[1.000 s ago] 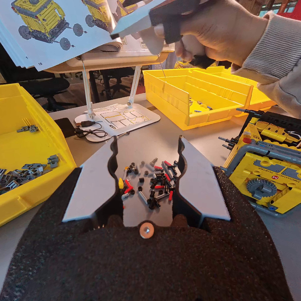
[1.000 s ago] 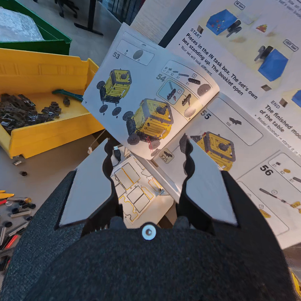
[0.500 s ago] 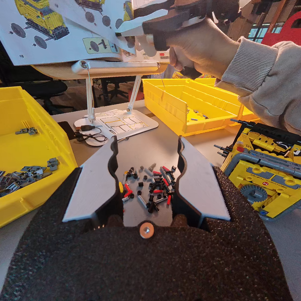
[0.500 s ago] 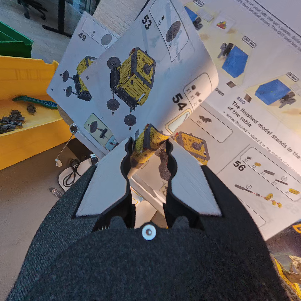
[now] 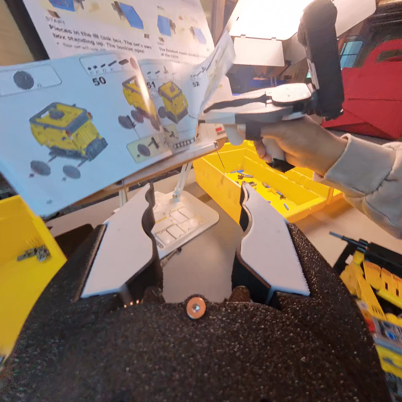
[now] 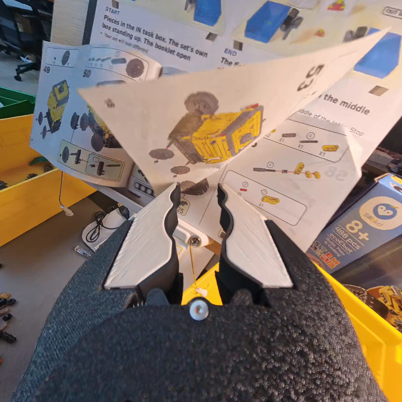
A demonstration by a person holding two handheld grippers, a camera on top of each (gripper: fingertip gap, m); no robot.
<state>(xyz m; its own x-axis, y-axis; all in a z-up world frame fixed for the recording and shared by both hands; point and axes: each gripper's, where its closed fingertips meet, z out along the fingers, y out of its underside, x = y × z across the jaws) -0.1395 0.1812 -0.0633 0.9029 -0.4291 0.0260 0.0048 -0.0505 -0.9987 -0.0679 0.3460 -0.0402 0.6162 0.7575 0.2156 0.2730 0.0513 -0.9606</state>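
An open instruction booklet [image 5: 65, 113] rests on a white stand [image 5: 195, 215]; it also shows in the right wrist view [image 6: 272, 185]. One page [image 6: 217, 121] stands lifted and blurred, its lower edge at my right gripper's left fingertip [image 6: 177, 187]. My right gripper [image 6: 198, 184] has a narrow gap between its jaws, and nothing shows between them. In the left wrist view the right gripper [image 5: 202, 118], held by a hand [image 5: 300, 143], touches that page [image 5: 217, 65] at its bottom corner. My left gripper [image 5: 196, 185] is open, empty and raised, pointing at the stand.
A yellow bin [image 5: 217, 187] with small parts stands behind the stand, another yellow bin [image 5: 21, 282] at left. A yellow brick model [image 5: 374, 282] sits at right. A printed sheet [image 5: 121, 26] hangs behind. A blue box [image 6: 359, 221], a cable [image 6: 97, 224] and loose parts [image 6: 6, 304] lie nearby. There is about 20 centimeters between the tips of the two grippers.
My right gripper closed partway on a booklet page and swung it up and over; the page now stands free at its tips. My left gripper rose and tilted up from the loose parts.
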